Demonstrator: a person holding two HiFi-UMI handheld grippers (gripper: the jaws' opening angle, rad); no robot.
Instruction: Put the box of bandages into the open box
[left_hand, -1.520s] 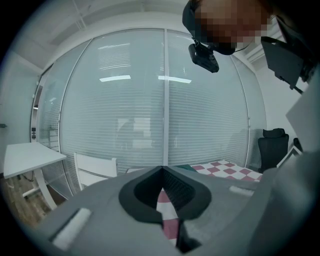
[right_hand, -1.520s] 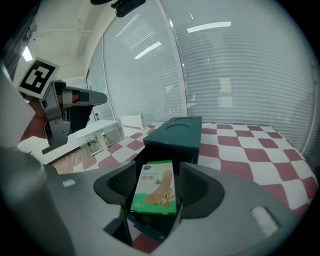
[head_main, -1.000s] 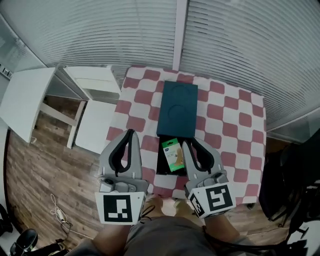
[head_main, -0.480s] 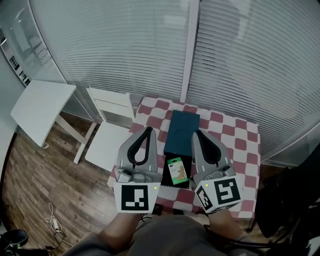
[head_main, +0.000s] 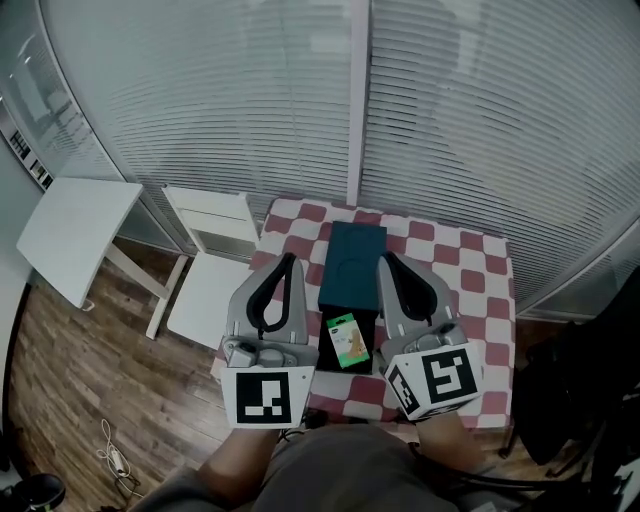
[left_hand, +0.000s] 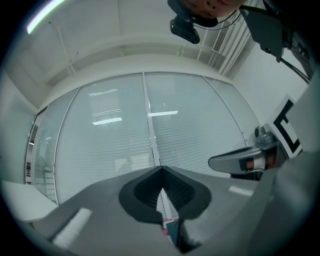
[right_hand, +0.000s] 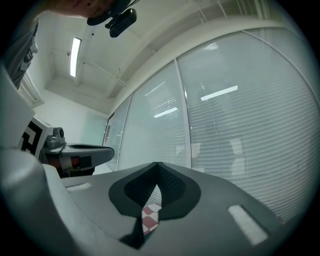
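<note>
Already the box of bandages (head_main: 347, 341) lies inside the open box (head_main: 372, 340) on the tabletop (head_main: 470, 275). It is probably light, stiff cardboard, best pinched across its long edges. The left hand-held gripper (head_main: 289, 258) and right hand-held gripper (head_main: 385, 258) hover above, closed, empty.

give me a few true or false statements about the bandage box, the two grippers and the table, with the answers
1. The bandage box lies inside the open box. True.
2. The right gripper grips the bandage box. False: its jaws are together with nothing between them, above the table.
3. The tablecloth is red and white checked. True.
4. The left gripper has its jaws wide apart. False: they are together and empty.
5. A white chair stands by the table's left side in the head view. True.
</note>
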